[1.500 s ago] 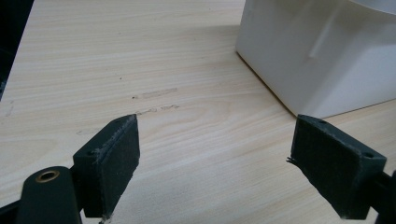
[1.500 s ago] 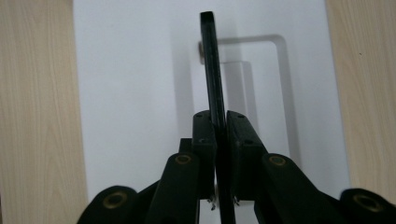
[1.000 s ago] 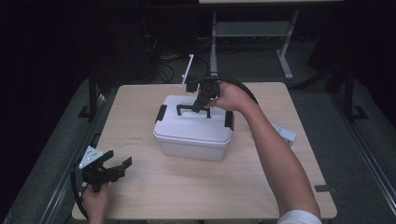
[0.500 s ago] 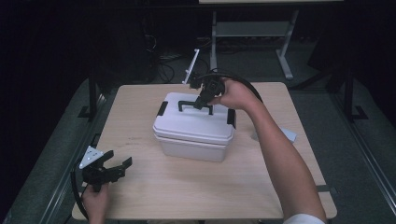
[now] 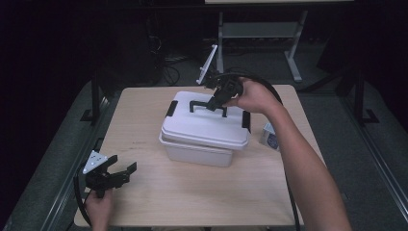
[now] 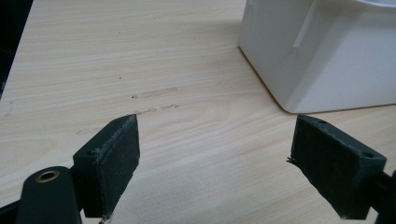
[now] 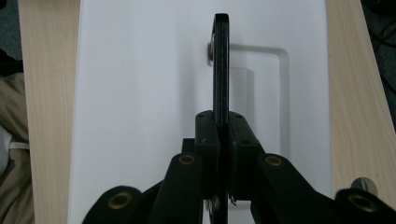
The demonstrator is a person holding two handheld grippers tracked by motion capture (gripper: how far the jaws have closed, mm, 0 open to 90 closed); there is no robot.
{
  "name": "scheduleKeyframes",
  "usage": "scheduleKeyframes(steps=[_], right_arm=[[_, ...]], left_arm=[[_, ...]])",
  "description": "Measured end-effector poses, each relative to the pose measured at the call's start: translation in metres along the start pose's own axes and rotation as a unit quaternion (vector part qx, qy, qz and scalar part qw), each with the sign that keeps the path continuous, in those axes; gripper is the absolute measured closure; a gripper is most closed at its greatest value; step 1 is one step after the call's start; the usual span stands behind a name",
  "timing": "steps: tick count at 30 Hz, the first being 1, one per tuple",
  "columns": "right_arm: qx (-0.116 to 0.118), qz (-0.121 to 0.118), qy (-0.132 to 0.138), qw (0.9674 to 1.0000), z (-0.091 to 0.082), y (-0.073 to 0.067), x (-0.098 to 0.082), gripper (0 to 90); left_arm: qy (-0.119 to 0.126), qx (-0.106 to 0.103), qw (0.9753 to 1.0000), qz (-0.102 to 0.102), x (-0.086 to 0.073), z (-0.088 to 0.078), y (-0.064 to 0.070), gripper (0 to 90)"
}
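Note:
A white plastic box (image 5: 195, 153) stands in the middle of the table. Its white lid (image 5: 202, 127) sits raised and skewed over the box. My right gripper (image 5: 219, 98) is shut on the lid's black handle (image 5: 199, 103), which stands upright. In the right gripper view the pads of my right gripper (image 7: 221, 135) pinch the thin black handle (image 7: 221, 60) above the lid (image 7: 140, 93). My left gripper (image 5: 122, 173) rests open near the table's front left corner. In the left gripper view my left gripper (image 6: 215, 149) has nothing between its pads, with the box's corner (image 6: 327, 51) ahead to the right.
A small white and blue packet (image 5: 269, 137) lies on the wooden table (image 5: 144, 120) just right of the box, under my right forearm. A white slanted stand (image 5: 208, 65) rises behind the table's far edge. Dark floor and metal frames surround the table.
My right gripper has risen and shifted right with the handle, and the lid has come up from the box with it. The left gripper has stayed put.

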State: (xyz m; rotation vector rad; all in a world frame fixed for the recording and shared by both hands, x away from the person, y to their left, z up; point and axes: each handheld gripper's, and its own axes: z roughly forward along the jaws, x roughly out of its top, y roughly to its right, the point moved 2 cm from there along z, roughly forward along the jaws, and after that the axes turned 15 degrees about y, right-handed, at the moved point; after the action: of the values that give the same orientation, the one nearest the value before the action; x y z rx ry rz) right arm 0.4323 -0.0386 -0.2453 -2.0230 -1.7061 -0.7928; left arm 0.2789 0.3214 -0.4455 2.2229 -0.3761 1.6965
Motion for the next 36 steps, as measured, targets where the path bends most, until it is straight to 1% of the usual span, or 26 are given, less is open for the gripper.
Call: scheduleKeyframes(steps=[3,8,10,11,12,14,16,18,21,22,23,24,27,36], right_arm=[[-0.002,-0.001,0.002,1.0,-0.009,-0.004,-0.004,84.6],[-0.007,0.004,0.007,0.9999,-0.022,-0.012,-0.013,84.6],[-0.009,0.007,0.006,0.9999,-0.028,-0.015,-0.019,84.6],[-0.009,0.007,0.006,0.9999,-0.028,-0.015,-0.019,84.6],[-0.013,0.011,0.005,0.9998,-0.033,-0.018,-0.024,84.6],[-0.016,0.011,0.008,0.9998,-0.038,-0.019,-0.029,84.6],[-0.02,0.016,0.011,0.9996,-0.045,-0.022,-0.034,84.6],[-0.023,0.021,0.012,0.9994,-0.049,-0.024,-0.038,84.6],[-0.027,0.02,0.011,0.9994,-0.057,-0.029,-0.046,84.6],[-0.029,0.023,0.011,0.9992,-0.059,-0.031,-0.048,84.6],[-0.029,0.023,0.011,0.9992,-0.059,-0.031,-0.048,84.6],[-0.031,0.024,0.013,0.9991,-0.064,-0.034,-0.053,84.6],[-0.036,0.028,0.013,0.9989,-0.072,-0.039,-0.061,84.6],[-0.048,0.039,0.014,0.998,-0.091,-0.05,-0.083,84.6]], left_arm=[[0.002,0.001,1.0,-0.004,0.0,0.0,-0.001,14.9],[0.002,0.001,1.0,-0.002,0.0,0.0,0.0,14.9],[0.001,0.001,1.0,0.001,0.0,0.0,0.001,14.9],[0.001,0.001,1.0,0.001,0.0,0.0,0.001,14.9],[0.0,0.001,1.0,0.002,0.0,0.0,0.001,14.9],[0.0,0.001,1.0,0.002,0.0,0.0,0.001,14.9],[-0.001,0.002,1.0,0.003,0.0,0.0,0.001,14.9],[-0.001,0.002,1.0,0.003,0.0,0.0,0.001,14.9],[-0.001,0.001,1.0,0.003,0.0,0.0,0.002,14.9],[-0.001,0.001,1.0,0.003,0.0,0.0,0.002,14.9],[-0.001,0.001,1.0,0.003,0.0,0.0,0.002,14.9],[-0.002,0.002,1.0,0.005,0.0,0.0,0.002,14.9],[-0.003,0.001,1.0,0.006,0.0,0.0,0.003,14.9],[-0.005,0.003,0.9999,0.01,0.0,0.001,0.004,14.9]])
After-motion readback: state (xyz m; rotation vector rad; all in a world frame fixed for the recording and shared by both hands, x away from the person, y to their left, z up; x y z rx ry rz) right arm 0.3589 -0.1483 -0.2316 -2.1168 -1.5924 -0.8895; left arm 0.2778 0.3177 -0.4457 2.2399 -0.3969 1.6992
